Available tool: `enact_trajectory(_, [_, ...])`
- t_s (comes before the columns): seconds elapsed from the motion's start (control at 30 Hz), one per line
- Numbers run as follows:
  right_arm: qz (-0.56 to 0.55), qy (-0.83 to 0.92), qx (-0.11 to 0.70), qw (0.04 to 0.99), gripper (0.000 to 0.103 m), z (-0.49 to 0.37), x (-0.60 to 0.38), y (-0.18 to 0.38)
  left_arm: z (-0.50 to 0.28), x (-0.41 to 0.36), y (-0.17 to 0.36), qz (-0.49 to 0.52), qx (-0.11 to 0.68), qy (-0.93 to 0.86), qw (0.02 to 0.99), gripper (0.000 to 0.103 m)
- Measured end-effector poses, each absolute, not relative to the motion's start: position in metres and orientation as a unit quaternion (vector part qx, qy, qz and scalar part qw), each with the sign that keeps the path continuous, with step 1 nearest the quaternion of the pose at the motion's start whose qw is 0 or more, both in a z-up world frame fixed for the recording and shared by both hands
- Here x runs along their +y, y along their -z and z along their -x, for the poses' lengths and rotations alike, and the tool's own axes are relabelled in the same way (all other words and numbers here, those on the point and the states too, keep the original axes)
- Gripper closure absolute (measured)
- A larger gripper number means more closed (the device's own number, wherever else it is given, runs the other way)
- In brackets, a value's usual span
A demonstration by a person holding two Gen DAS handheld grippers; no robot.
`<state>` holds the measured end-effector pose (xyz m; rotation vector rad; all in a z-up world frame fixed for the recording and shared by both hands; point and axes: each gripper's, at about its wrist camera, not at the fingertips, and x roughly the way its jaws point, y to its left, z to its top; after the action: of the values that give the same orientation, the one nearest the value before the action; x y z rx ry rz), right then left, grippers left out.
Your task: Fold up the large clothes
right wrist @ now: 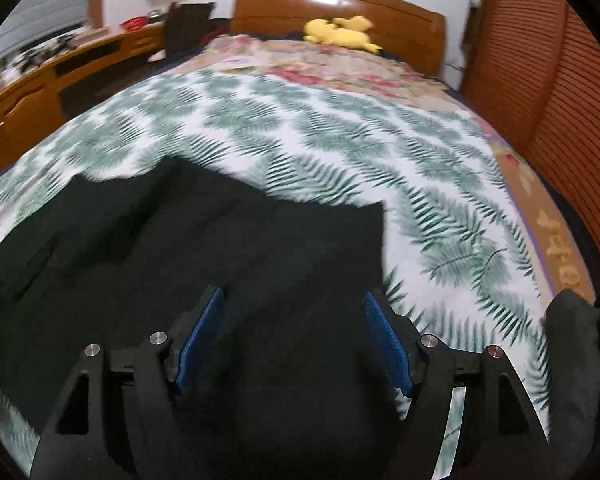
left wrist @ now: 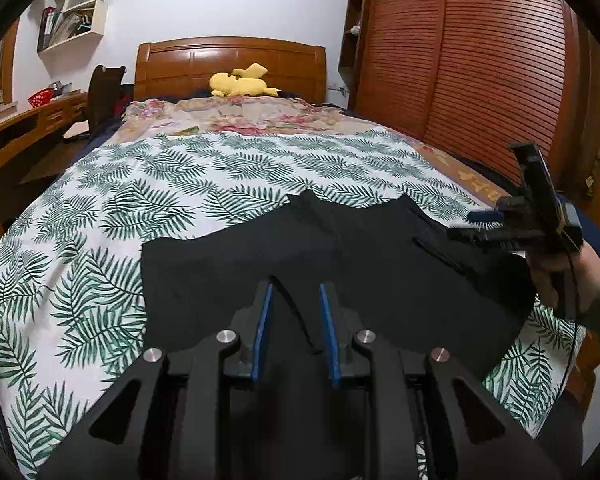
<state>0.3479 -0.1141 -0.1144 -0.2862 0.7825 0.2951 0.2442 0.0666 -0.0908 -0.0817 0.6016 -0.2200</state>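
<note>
A black garment (left wrist: pixel 300 248), seemingly a pair of shorts, lies spread on a leaf-print sheet (left wrist: pixel 100 208) covering the near part of a bed. Above its near edge hangs the left gripper (left wrist: pixel 296 300), its blue pads a narrow gap apart; a thin black cord (left wrist: pixel 300 320) runs between them, but whether the pads pinch it cannot be told. The right gripper (right wrist: pixel 294 308) hovers over the garment's right side with its jaws spread wide and nothing between them; in the left wrist view it shows at the right, held in a person's hand (left wrist: pixel 560 268). Far off, a yellow plush toy (left wrist: pixel 242 80) rests against the wooden headboard (left wrist: pixel 180 64), on a floral blanket (left wrist: pixel 236 114). A louvred wooden wardrobe (left wrist: pixel 480 60) stands to the right.
</note>
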Motion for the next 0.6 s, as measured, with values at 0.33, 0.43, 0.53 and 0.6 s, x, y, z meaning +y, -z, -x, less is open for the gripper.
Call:
enact_trajectory(0.33, [0.133,-0.171,0.391,0.895,0.03,-0.288,-0.106,0.126,-0.229,0.043,0.091,0.019,0.297,0.125,0.946,0.082])
enact_trajectory(0.43, [0.139,-0.175,0.385,0.895,0.031,-0.274,-0.106,0.126,-0.224,0.039,0.094,0.015,0.301,0.13,0.945,0.082])
enact_trajectory(0.53, [0.144,-0.166,0.382,0.898,0.031,-0.265,-0.109,0.135,-0.217,0.034,0.097,0.014,0.304,0.136,0.943,0.082])
enact_trajectory(0.6, [0.145,-0.159,0.387,0.897,0.031,-0.262,-0.115,0.143,-0.214,0.03,0.1,0.013,0.306,0.138,0.942,0.082])
